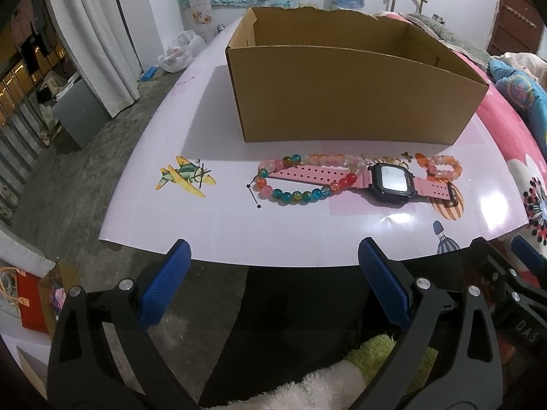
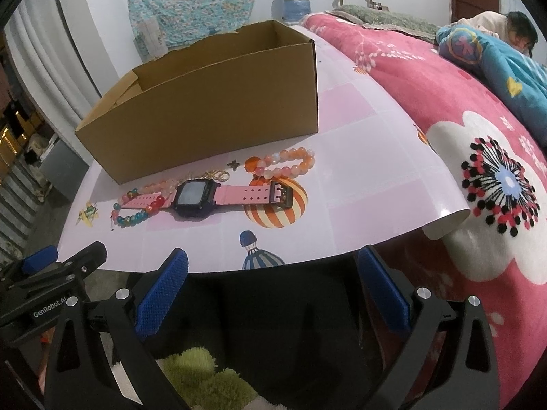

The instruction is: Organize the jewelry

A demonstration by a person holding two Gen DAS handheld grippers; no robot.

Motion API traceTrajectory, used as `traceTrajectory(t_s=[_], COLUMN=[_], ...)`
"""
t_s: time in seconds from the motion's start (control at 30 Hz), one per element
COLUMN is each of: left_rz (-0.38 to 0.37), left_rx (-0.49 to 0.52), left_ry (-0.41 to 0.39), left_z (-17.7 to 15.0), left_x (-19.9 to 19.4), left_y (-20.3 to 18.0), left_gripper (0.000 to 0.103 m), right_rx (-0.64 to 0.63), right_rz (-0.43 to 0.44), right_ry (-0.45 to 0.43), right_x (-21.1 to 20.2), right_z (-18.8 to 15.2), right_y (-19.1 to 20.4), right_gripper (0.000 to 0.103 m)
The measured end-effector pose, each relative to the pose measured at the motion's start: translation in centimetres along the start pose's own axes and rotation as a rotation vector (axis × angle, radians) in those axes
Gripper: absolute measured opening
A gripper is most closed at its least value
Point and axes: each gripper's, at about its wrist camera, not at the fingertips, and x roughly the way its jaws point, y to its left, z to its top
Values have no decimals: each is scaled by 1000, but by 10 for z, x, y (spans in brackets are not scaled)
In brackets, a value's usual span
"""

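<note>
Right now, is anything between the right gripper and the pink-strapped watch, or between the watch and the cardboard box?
Nothing visible blocks the right gripper from the pink-strapped digital watch; bare tabletop lies between. A multicoloured bead bracelet overlaps its strap, and small gold pieces lie between it and the brown cardboard box's near wall.

Dim indoor light, glare on the glossy table (image 1: 495, 205), fisheye-warped edges.

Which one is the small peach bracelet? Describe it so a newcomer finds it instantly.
Start at the open cardboard box on the pink patterned table. In front of the box lies a pink-strapped watch; just beyond its buckle end sits the small peach bracelet. Its beads are all pale orange and pink, unlike the larger multicolored bracelet with teal beads at the watch's other end.
</note>
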Motion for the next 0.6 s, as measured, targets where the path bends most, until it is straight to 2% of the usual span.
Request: traceTrajectory(t_s=[0.33,0.6], left_rz=[15,12], left_rx=[3,29], left_ry=[7,-32], left_z=[9,9], left_x=[11,17], left_y=[5,34], left_gripper=[95,95], right_rx=[-5,-59], right_rz=[-29,-35], right_ry=[4,-7], right_x=[6,8], right_z=[13,20], right_y=[3,9], right_gripper=[97,97])
